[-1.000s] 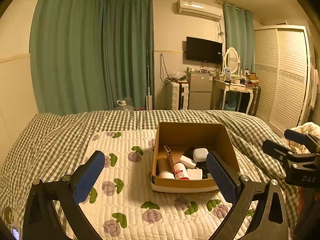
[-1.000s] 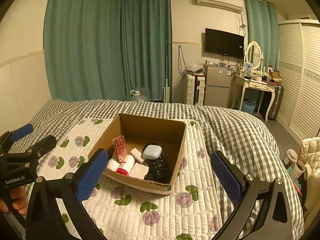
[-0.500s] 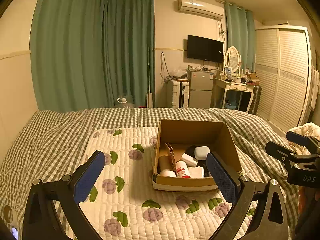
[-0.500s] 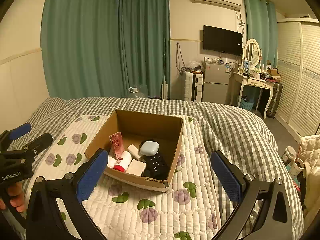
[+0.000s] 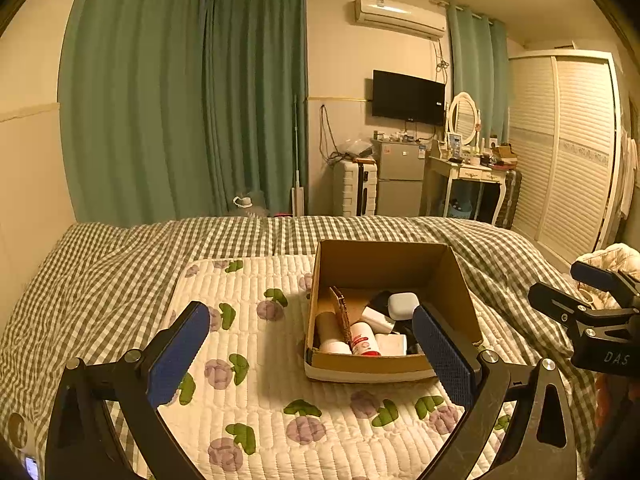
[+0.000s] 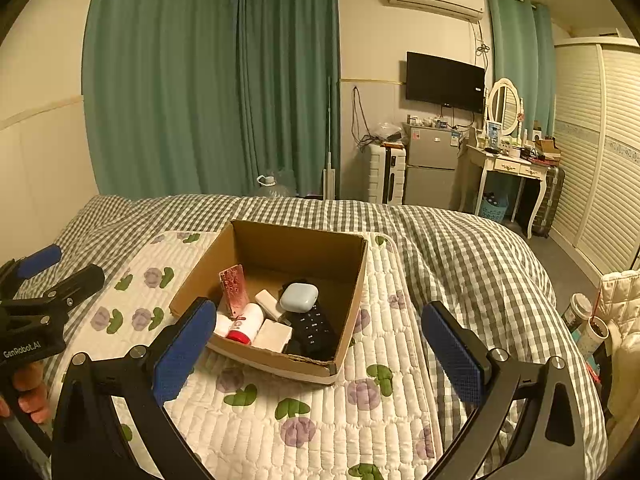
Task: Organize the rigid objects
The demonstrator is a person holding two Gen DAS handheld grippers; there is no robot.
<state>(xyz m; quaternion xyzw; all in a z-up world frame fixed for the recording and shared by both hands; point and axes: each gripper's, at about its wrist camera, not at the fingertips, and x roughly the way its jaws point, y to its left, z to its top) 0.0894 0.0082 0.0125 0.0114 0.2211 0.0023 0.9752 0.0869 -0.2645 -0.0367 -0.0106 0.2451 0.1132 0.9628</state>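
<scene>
Box [image 6: 280, 264] sits on the flowered quilt [image 6: 248, 412], open top, cardboard, probably light and stiff; grab a side wall if moving it. Inside, packed close: black remote [image 6: 316, 328], pale blue earbud case [image 6: 299, 297] on top of it, red-capped white bottle [image 6: 246, 322], pink card [image 6: 233, 288] leaning upright, white blocks. All hard, likely slick plastic; pinch across short sides. Left gripper [image 5: 312, 336] and right gripper [image 6: 320, 340] both spread wide, empty, hanging short of the box
</scene>
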